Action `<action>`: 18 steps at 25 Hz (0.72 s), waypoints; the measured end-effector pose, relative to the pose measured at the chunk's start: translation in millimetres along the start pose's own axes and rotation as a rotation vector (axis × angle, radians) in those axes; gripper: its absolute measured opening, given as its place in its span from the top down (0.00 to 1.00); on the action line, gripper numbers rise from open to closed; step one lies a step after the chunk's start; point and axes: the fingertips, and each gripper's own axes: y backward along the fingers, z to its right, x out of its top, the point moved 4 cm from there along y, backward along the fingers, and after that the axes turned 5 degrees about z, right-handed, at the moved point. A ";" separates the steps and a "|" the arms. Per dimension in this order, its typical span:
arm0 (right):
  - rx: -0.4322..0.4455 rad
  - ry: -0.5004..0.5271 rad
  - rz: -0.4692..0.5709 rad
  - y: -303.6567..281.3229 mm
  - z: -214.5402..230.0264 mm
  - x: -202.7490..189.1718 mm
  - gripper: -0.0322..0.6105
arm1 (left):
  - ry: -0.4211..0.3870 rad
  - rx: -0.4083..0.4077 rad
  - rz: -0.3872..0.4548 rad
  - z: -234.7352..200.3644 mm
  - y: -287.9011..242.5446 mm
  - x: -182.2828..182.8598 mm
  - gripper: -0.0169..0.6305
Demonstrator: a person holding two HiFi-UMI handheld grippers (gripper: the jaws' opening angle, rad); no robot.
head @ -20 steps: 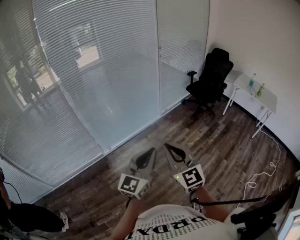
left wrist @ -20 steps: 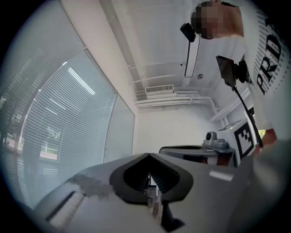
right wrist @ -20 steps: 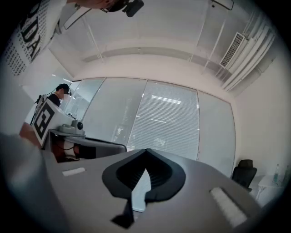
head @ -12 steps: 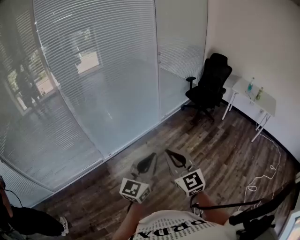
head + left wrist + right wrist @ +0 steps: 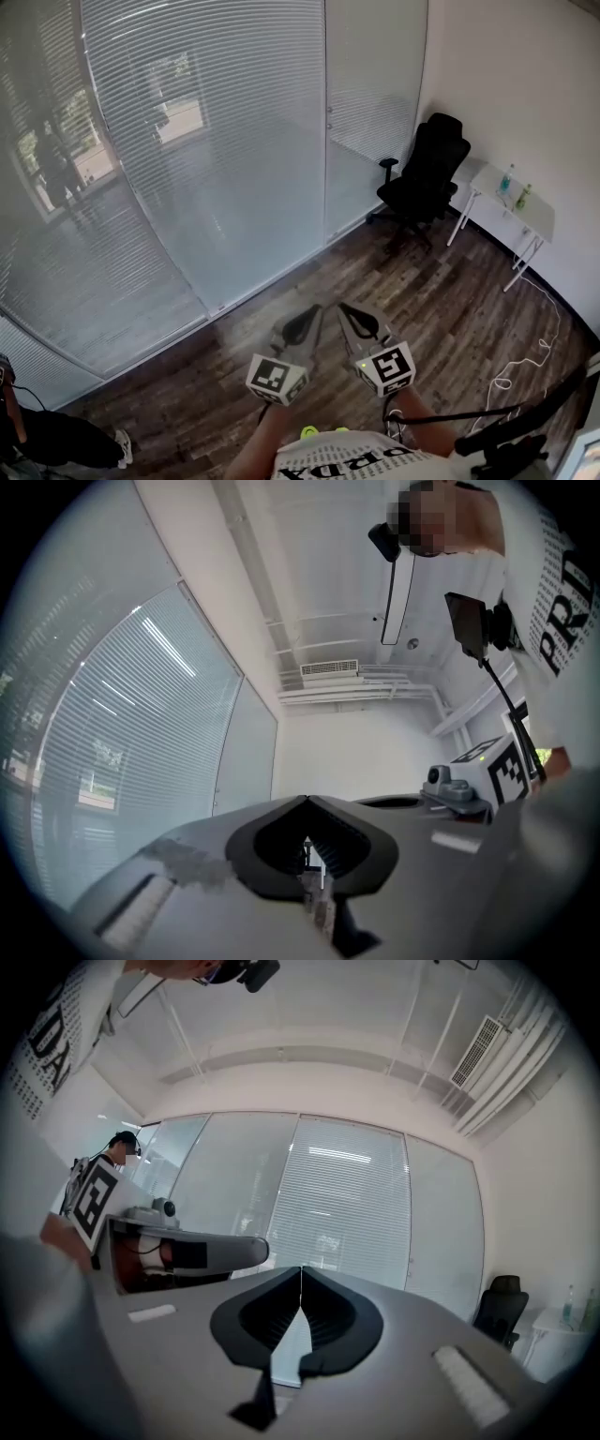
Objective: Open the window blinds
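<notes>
Two grey tongs, left gripper [image 5: 309, 312] and right gripper [image 5: 343, 309], hung side by side at lower centre, jaws together and empty, well apart from white slatted window blinds [image 5: 206, 131] covering the upper left.

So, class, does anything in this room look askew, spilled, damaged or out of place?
Only a loose white cable trailing across the wood floor by the white table. The blinds hang even; the office chair stands upright.
</notes>
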 end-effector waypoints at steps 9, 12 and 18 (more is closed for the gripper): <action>0.003 -0.006 -0.010 -29.8 -1.7 -7.1 0.93 | 0.013 0.023 -0.001 -27.6 2.2 -5.7 0.98; 0.025 0.006 -0.015 -43.3 8.2 -14.6 0.93 | 0.018 0.036 -0.009 -38.7 -9.9 -14.8 0.98; 0.052 0.062 -0.003 -82.8 72.3 -29.7 0.93 | 0.001 0.057 -0.018 -65.8 -77.3 -35.0 0.98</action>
